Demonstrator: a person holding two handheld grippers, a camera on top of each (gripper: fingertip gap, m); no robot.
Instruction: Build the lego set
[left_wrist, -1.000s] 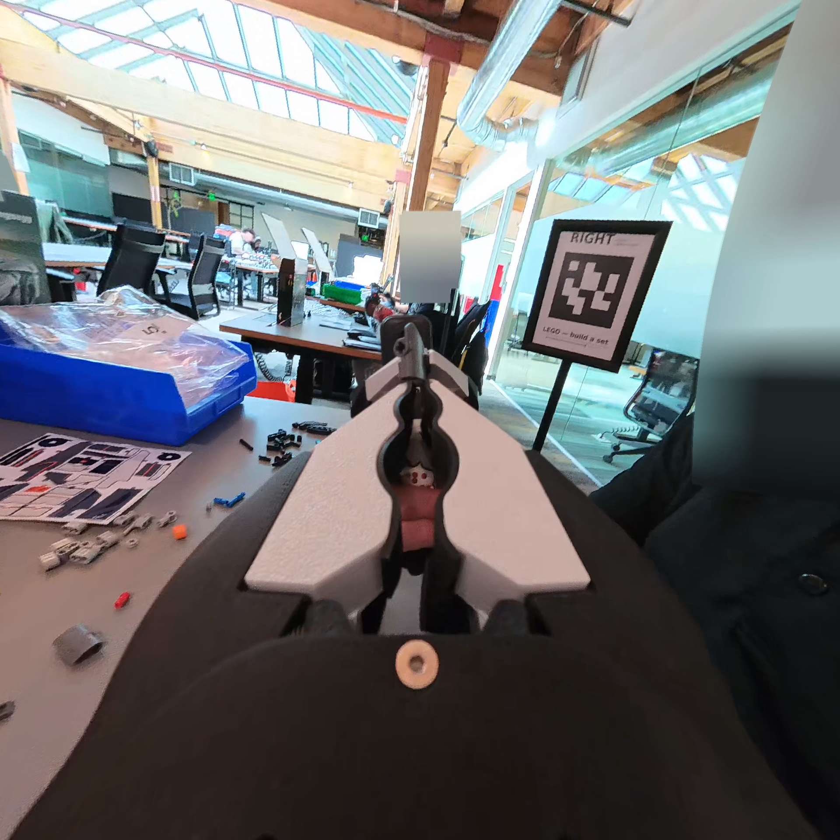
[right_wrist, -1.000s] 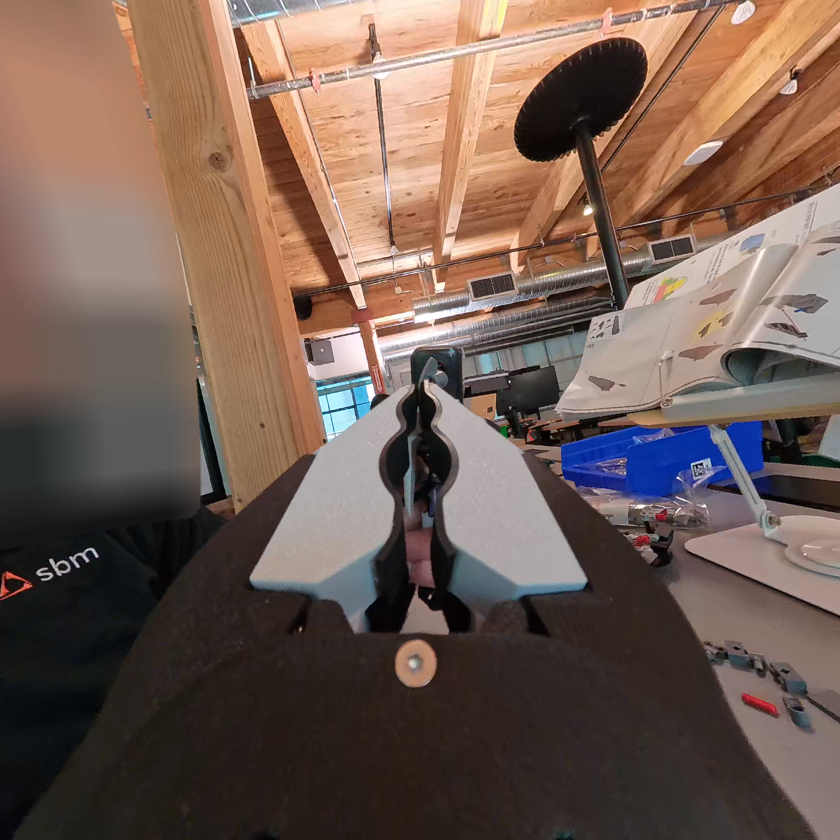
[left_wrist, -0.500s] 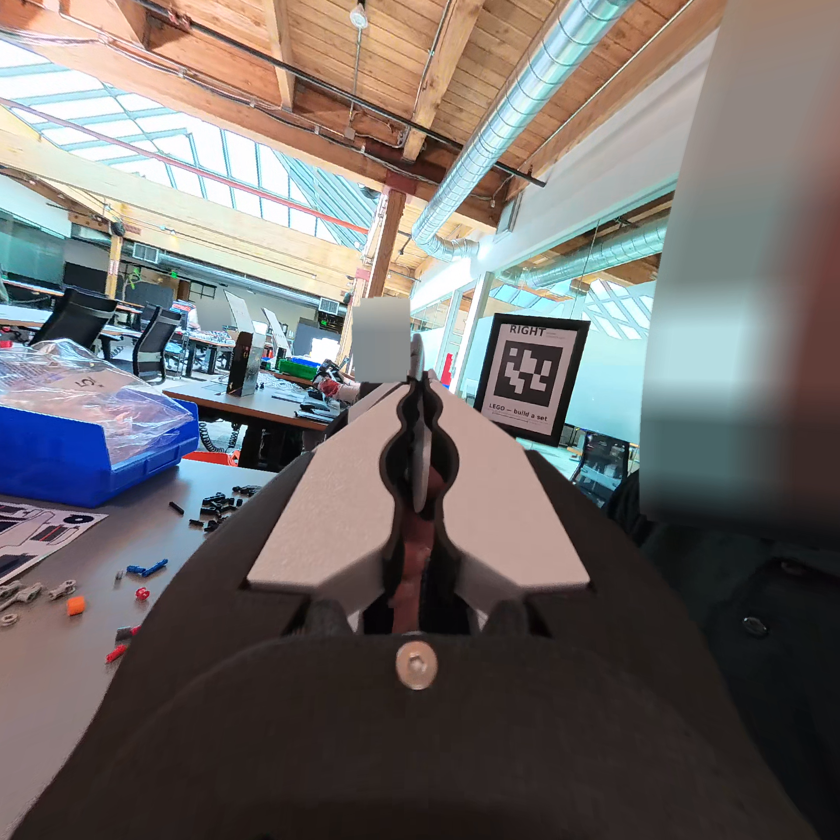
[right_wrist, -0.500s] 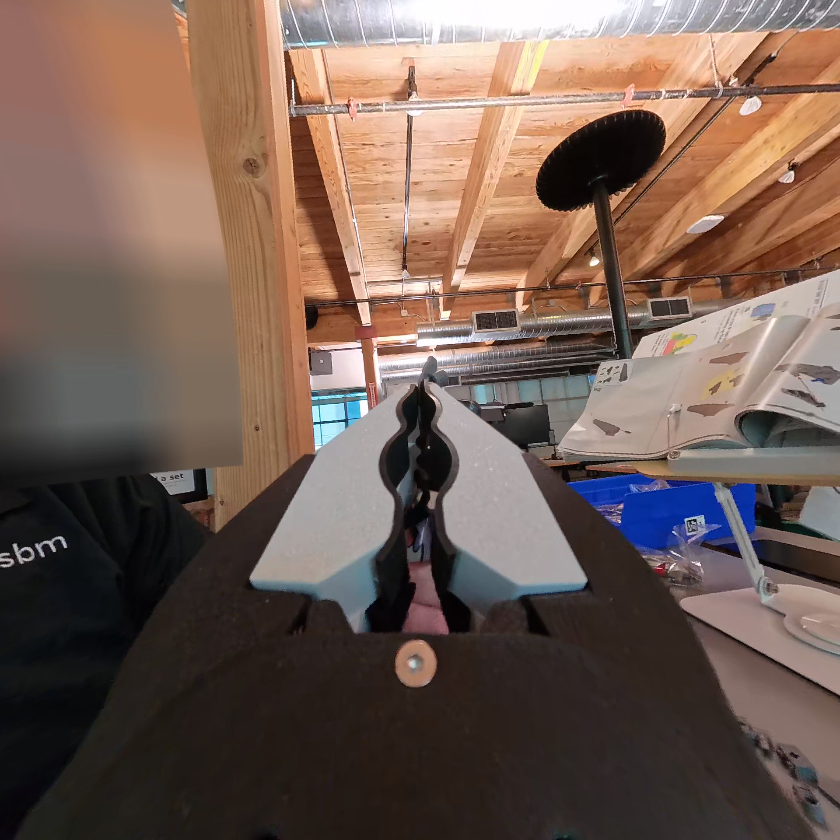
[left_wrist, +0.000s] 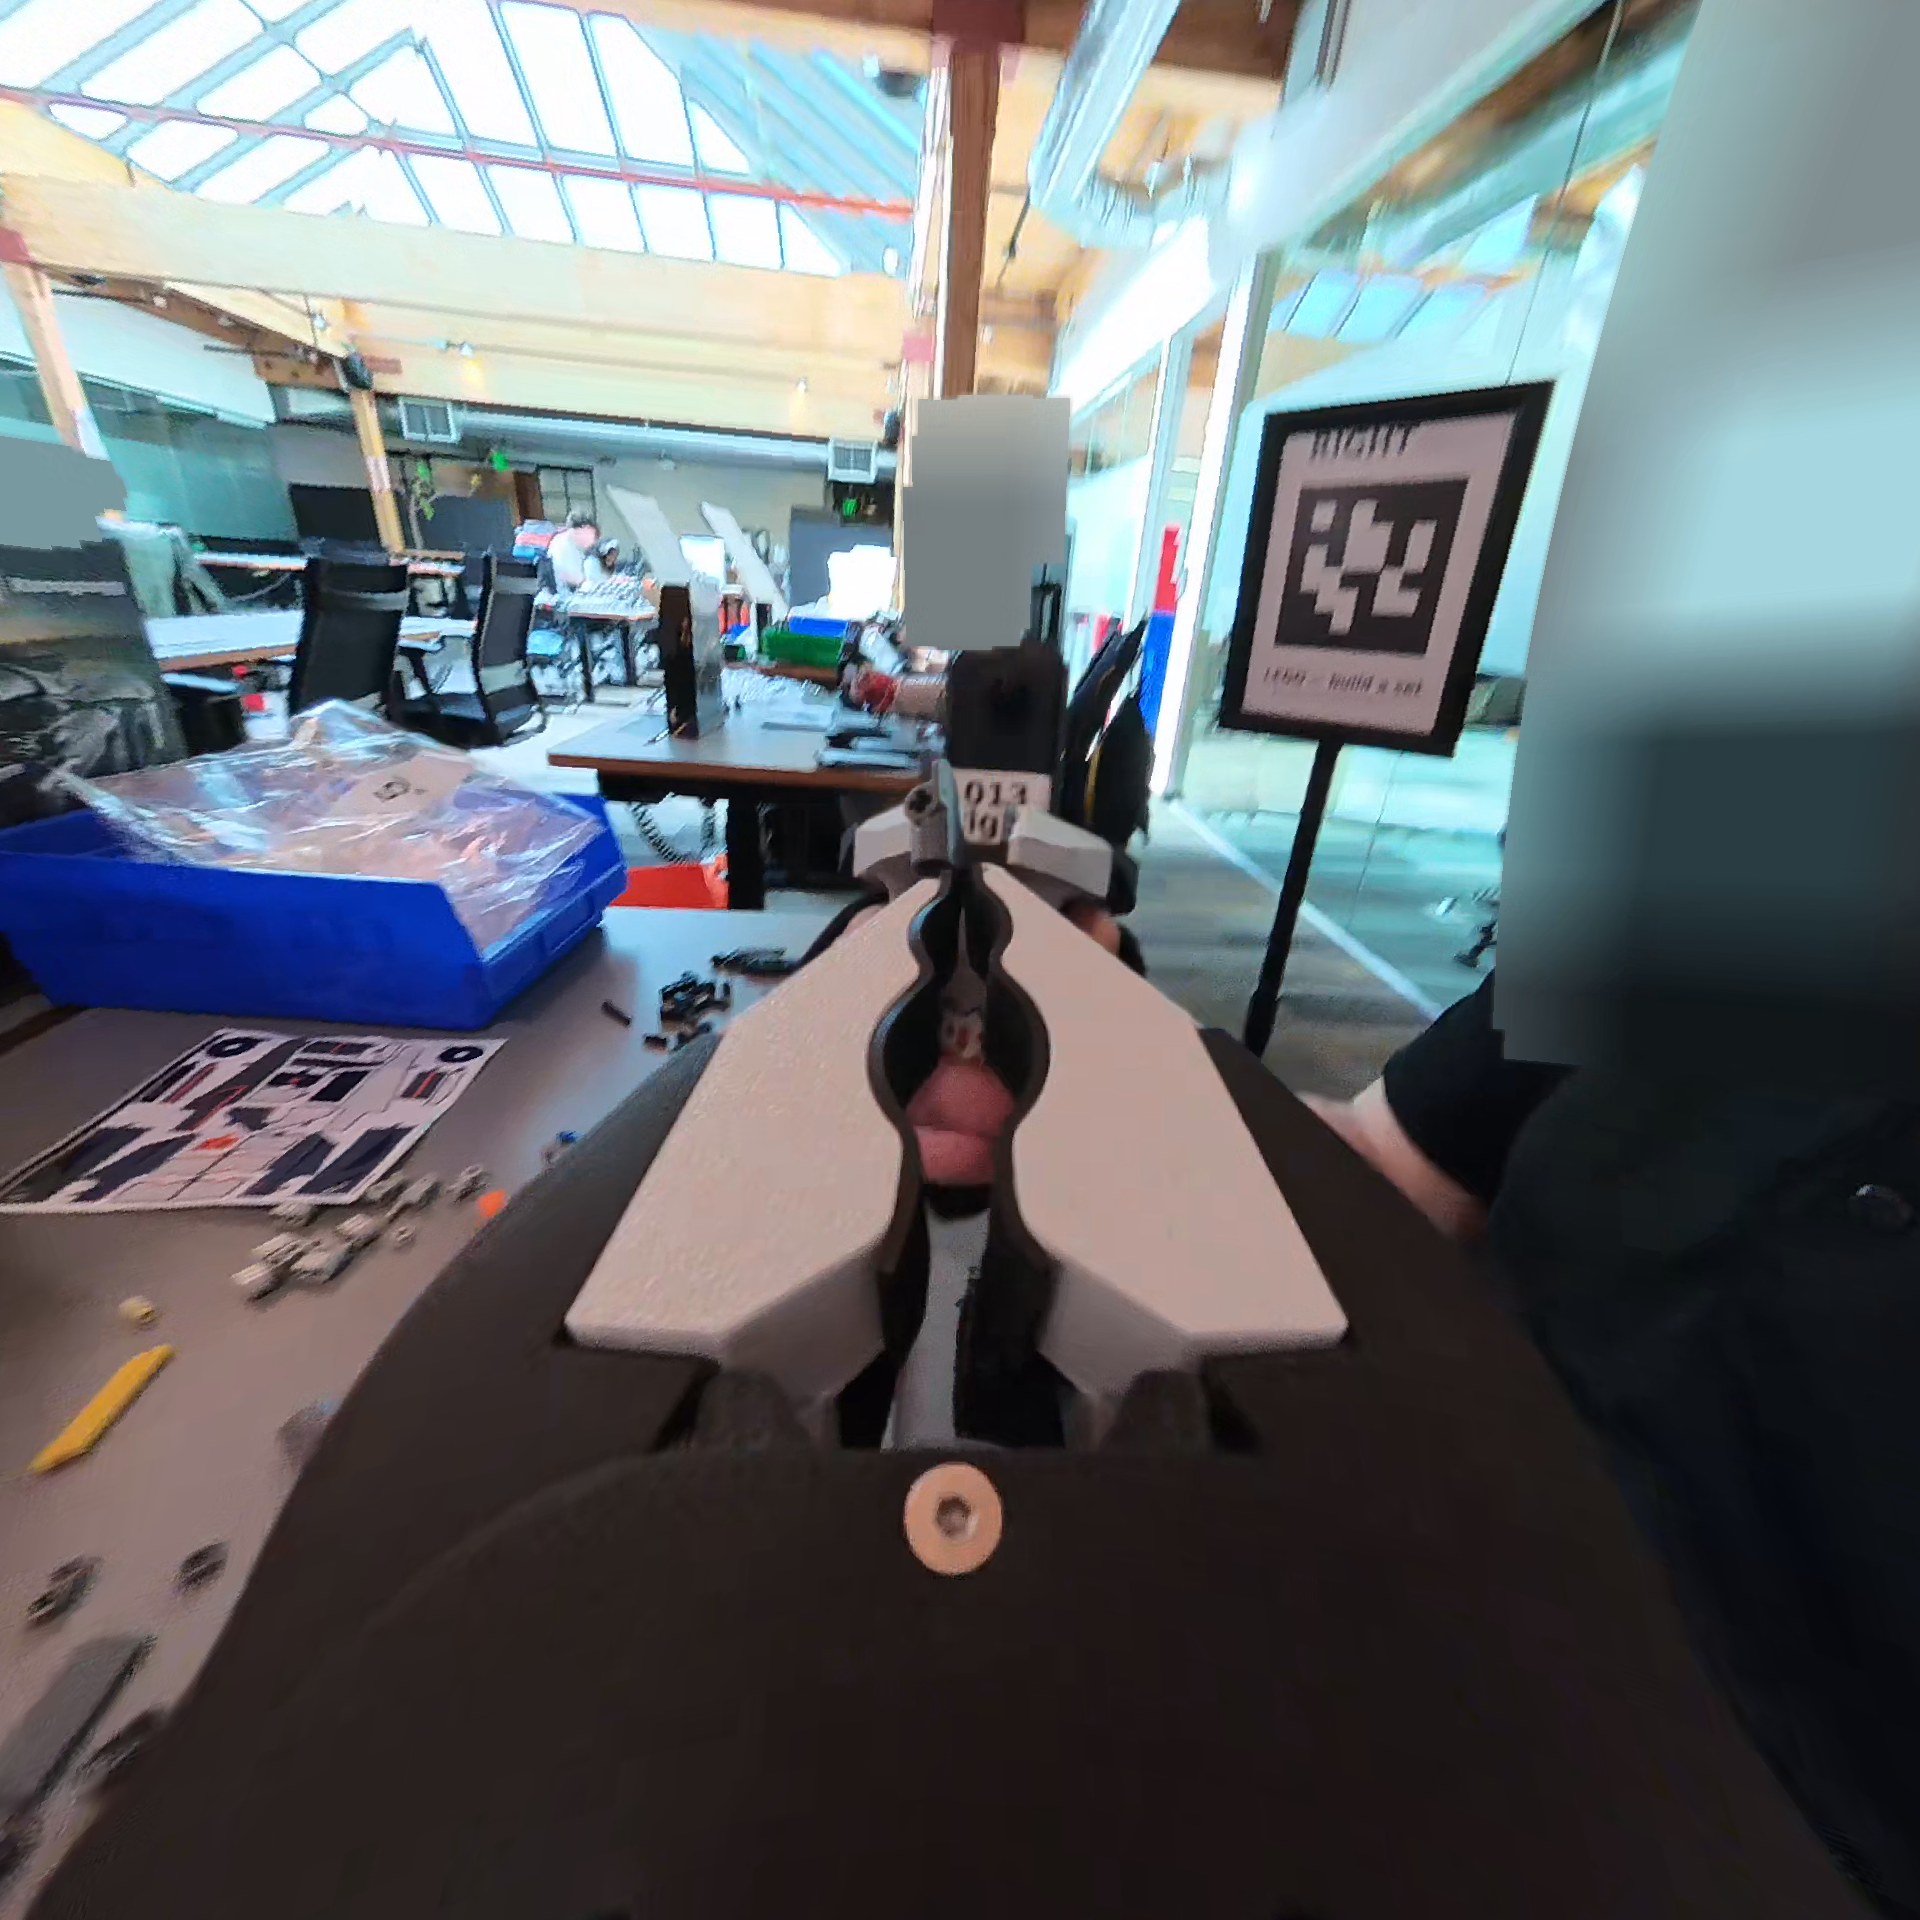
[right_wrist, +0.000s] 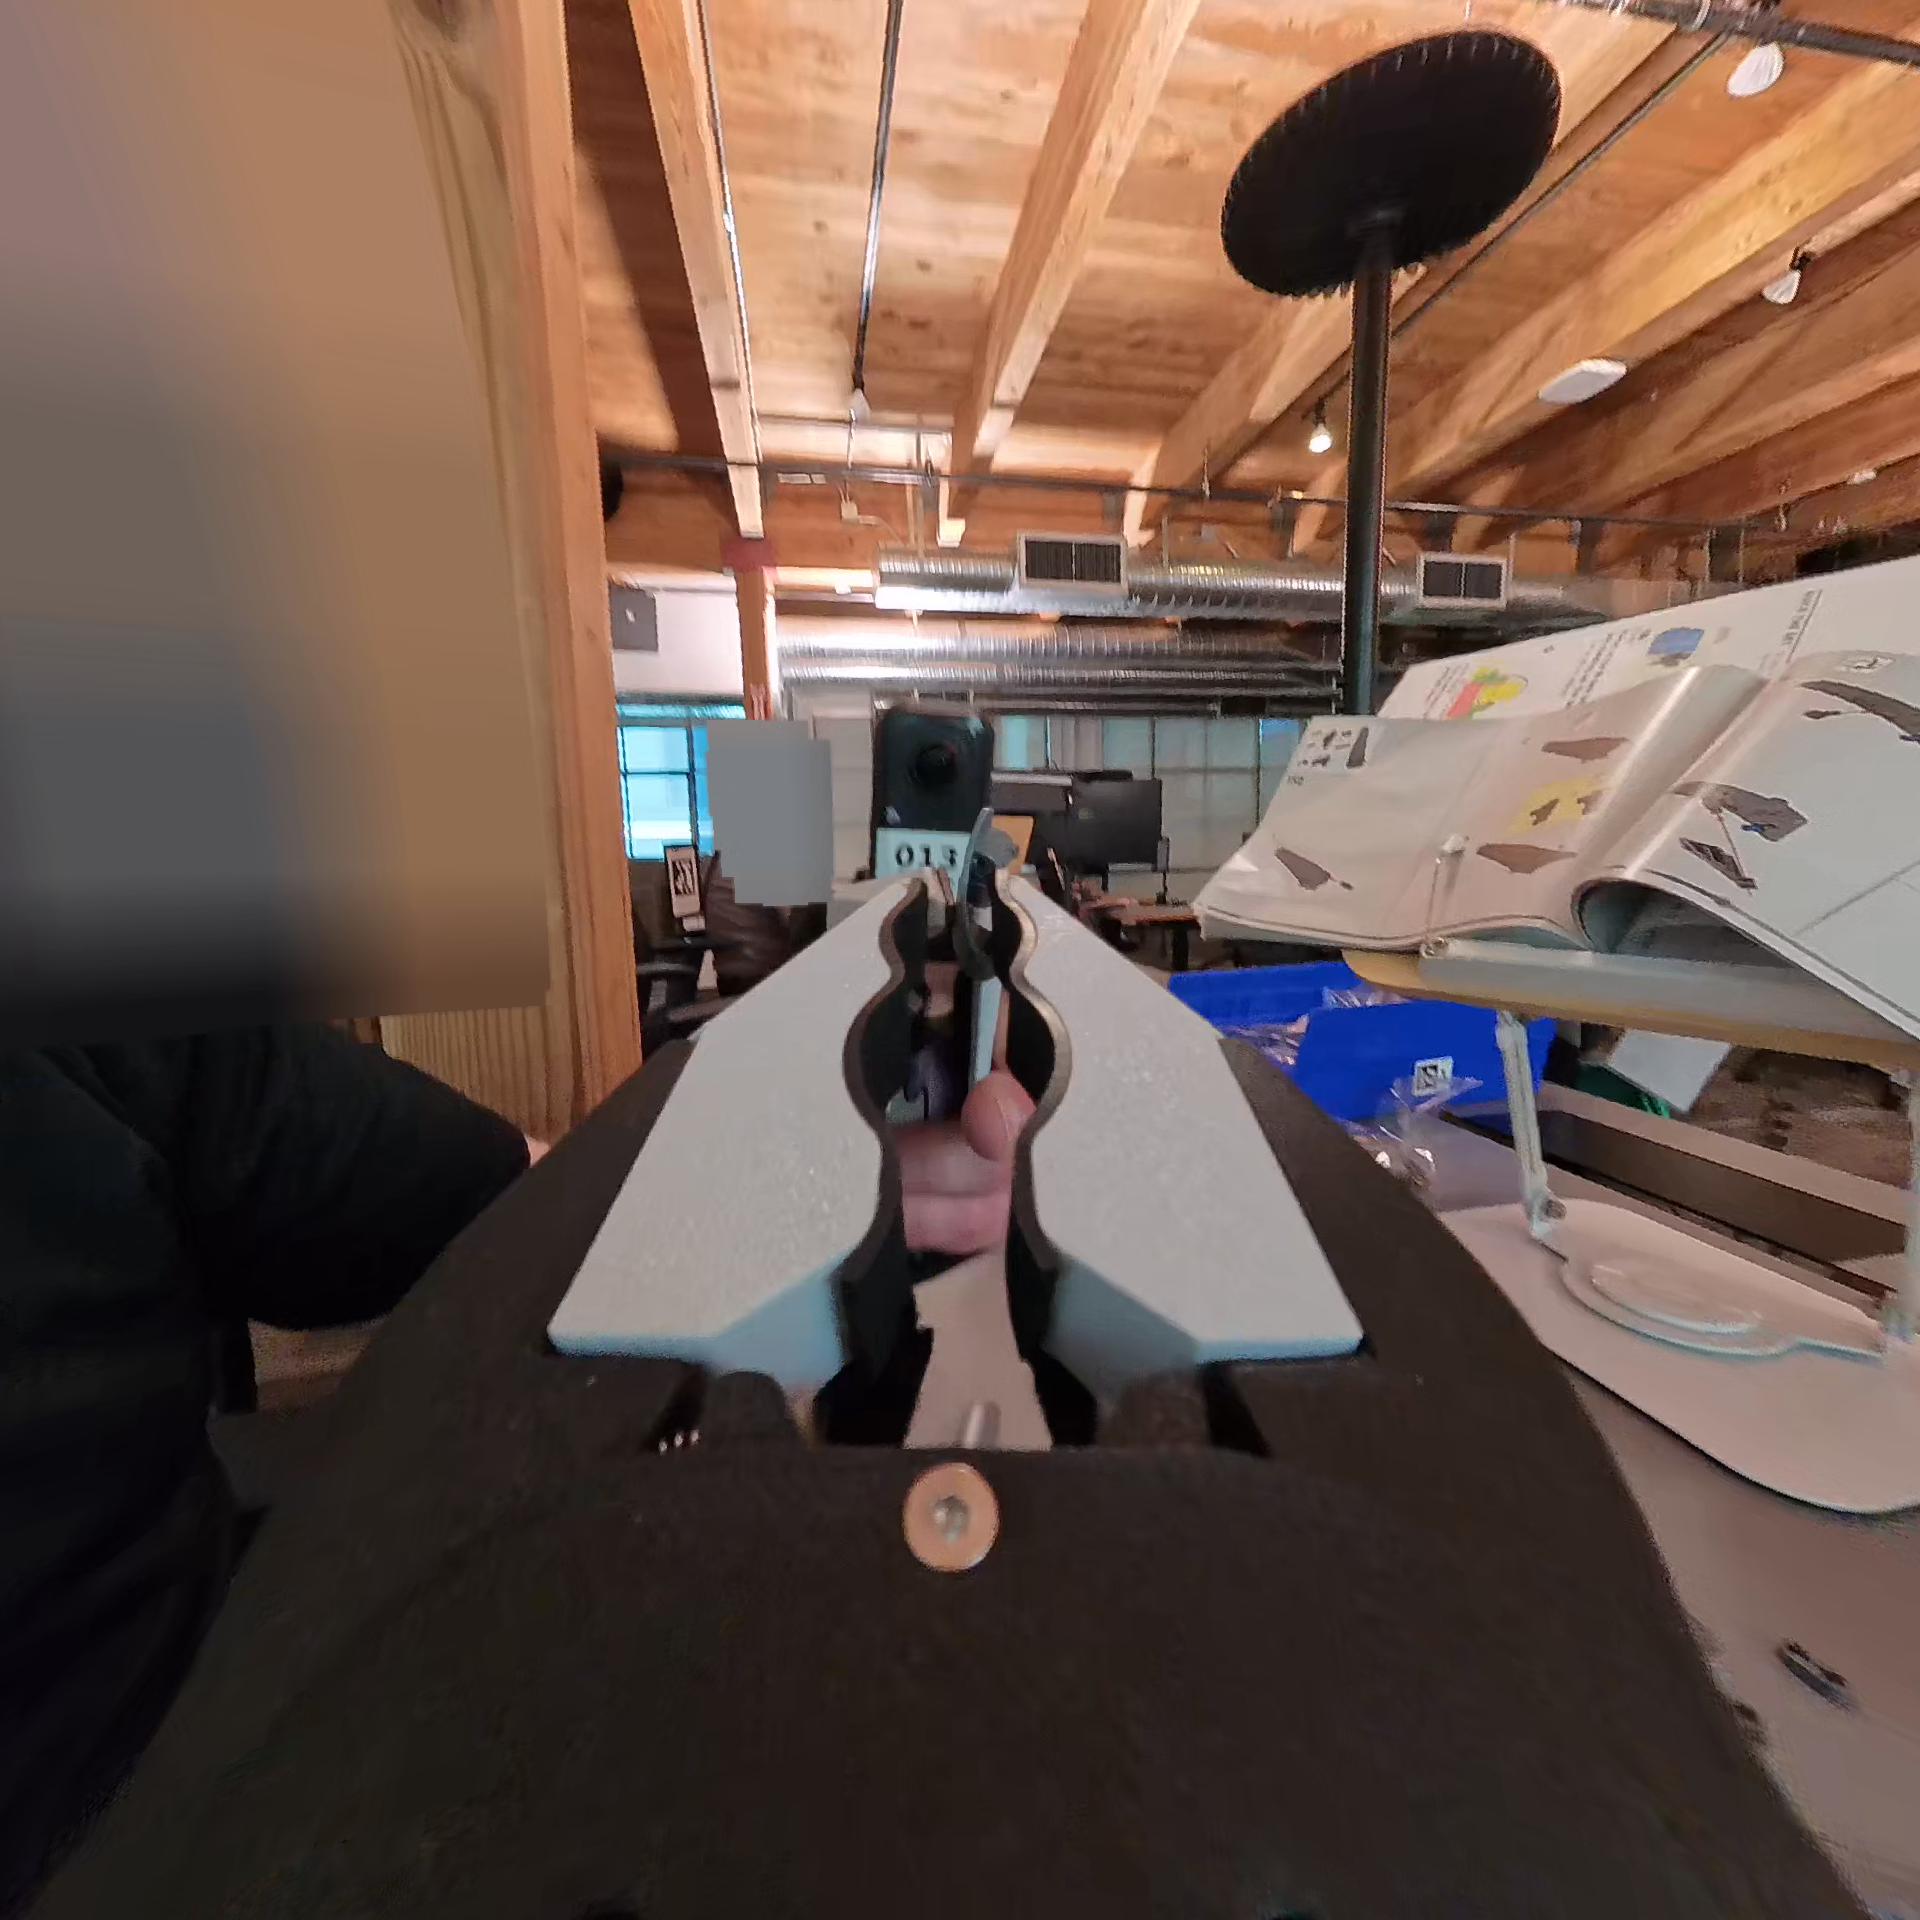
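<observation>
My left claw (left_wrist: 951, 883) is pinched shut on a small grey piece (left_wrist: 938, 821), held up off the tabletop (left_wrist: 208, 1382) and meeting my right claw (right_wrist: 961, 894), which is clamped on a thin grey plate (right_wrist: 982, 935). To my left lie a sticker sheet (left_wrist: 260, 1117), loose grey bits (left_wrist: 312, 1247), a yellow tool (left_wrist: 104, 1403) and a blue bin (left_wrist: 312, 935). To my right an open instruction book (right_wrist: 1558, 831) on its stand overhangs the tabletop

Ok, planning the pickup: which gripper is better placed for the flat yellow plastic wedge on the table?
Left, probably: the flat yellow plastic wedge lies beside the left gripper; the right gripper is shut on a thin grey piece.
</observation>
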